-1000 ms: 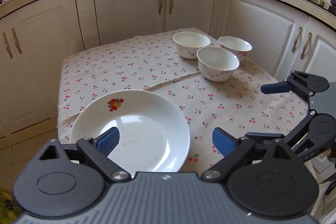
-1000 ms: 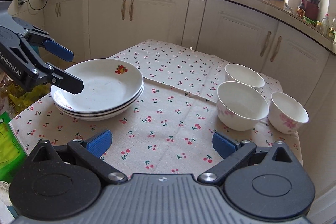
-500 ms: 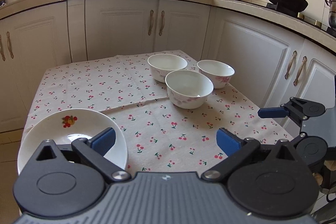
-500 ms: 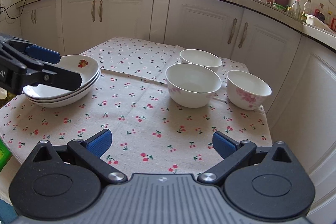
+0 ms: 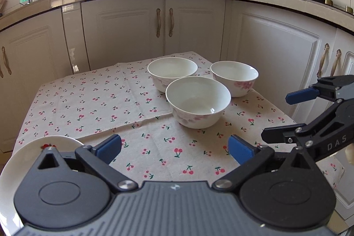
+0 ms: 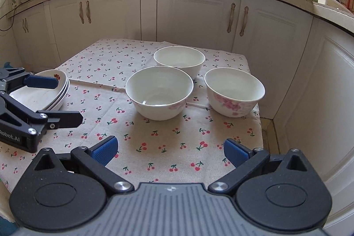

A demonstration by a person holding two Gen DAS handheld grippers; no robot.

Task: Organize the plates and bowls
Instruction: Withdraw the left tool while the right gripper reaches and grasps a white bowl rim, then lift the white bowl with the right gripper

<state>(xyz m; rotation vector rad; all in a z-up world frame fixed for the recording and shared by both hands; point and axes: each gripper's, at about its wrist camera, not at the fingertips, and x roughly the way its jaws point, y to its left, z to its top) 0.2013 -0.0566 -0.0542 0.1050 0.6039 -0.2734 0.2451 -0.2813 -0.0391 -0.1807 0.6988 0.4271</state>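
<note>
On the left gripper [image 6: 66, 101], seen from the right wrist view, white lettering reads "Robot.AI", cut off at the frame edge; its fingers have just been opening and now stand wide apart with nothing between them. Just behind it, at the left edge of the tabletop [image 6: 168, 147], sits a stack of plates [image 6: 56, 90]: three smooth, glossy white rims can be counted, and the top plate carries a small red flower print.

The tabletop is covered by a beige woven cloth printed all over with little red cherries, creased along one fold line.

Toward the middle and right stand three round white bowls, glazed and shiny, each with a faint pink blossom pattern on its outer wall: the front bowl [image 6: 159, 92], the back bowl [image 6: 179, 60] just behind it, and the right bowl [image 6: 234, 91] beside them. All three sit upright and close together, well apart from the plates.

The right gripper [image 6: 170, 150] hangs over the near edge of the cloth, its blue-padded fingers spread wide and empty. In the left wrist view its black body shows the letters "DAS".
</note>
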